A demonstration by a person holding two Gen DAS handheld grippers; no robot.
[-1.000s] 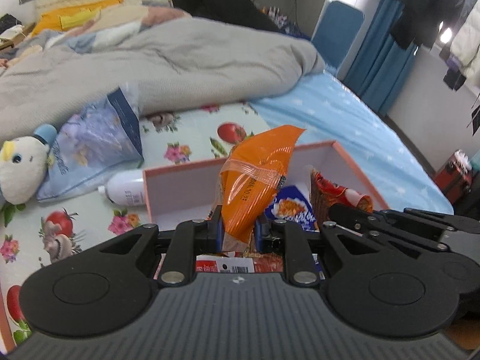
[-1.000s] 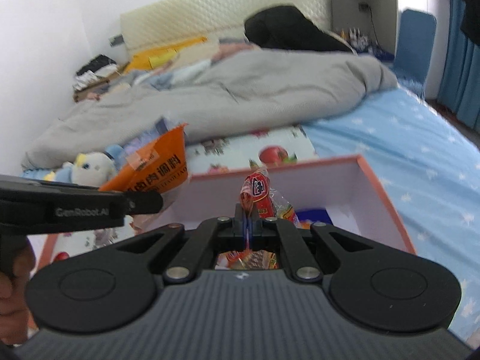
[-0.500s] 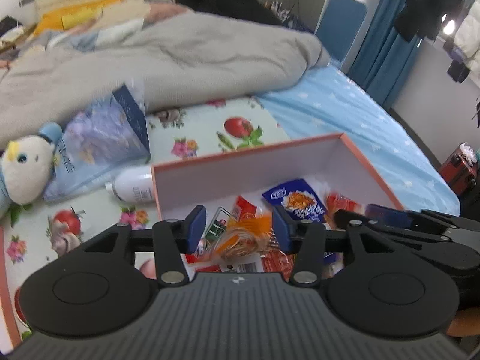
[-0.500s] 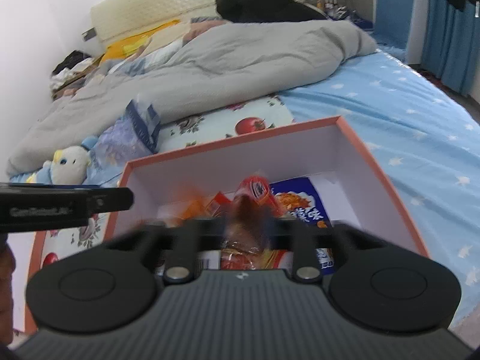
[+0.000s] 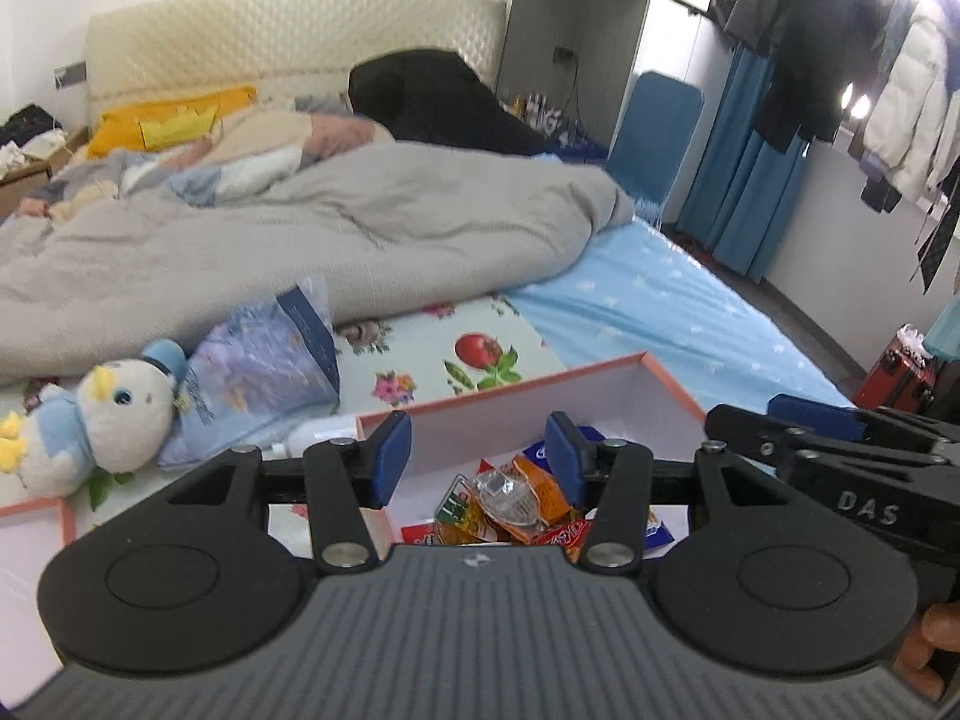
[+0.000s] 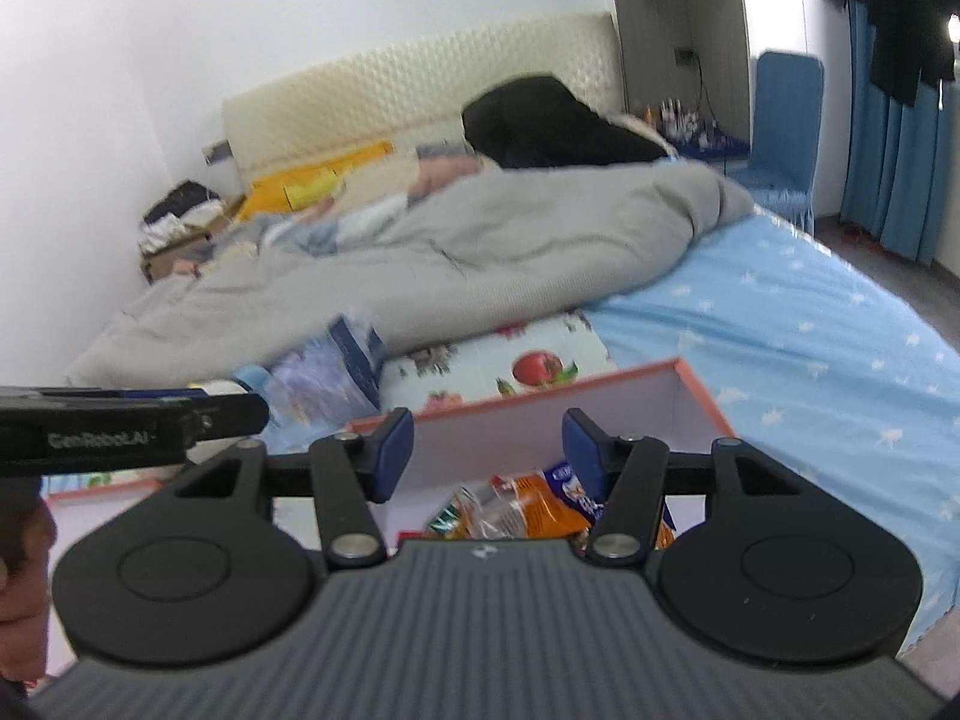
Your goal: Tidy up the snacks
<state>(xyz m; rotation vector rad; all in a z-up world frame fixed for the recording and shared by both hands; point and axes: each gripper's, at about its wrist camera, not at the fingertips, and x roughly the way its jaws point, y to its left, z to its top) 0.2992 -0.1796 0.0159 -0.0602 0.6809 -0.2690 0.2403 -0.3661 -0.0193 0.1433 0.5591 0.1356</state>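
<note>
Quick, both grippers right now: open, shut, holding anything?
Left gripper: open, nothing between the pads, snack packets lie in the box below.
Right gripper: open, holding nothing, also above the box.

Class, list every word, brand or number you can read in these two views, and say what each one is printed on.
"DAS": on the right gripper, seen from the left wrist.
"GenRobot.AI", slightly blurred: on the left gripper, seen from the right wrist.
Print on the snack packets in the box: too small or blurred to read.
</note>
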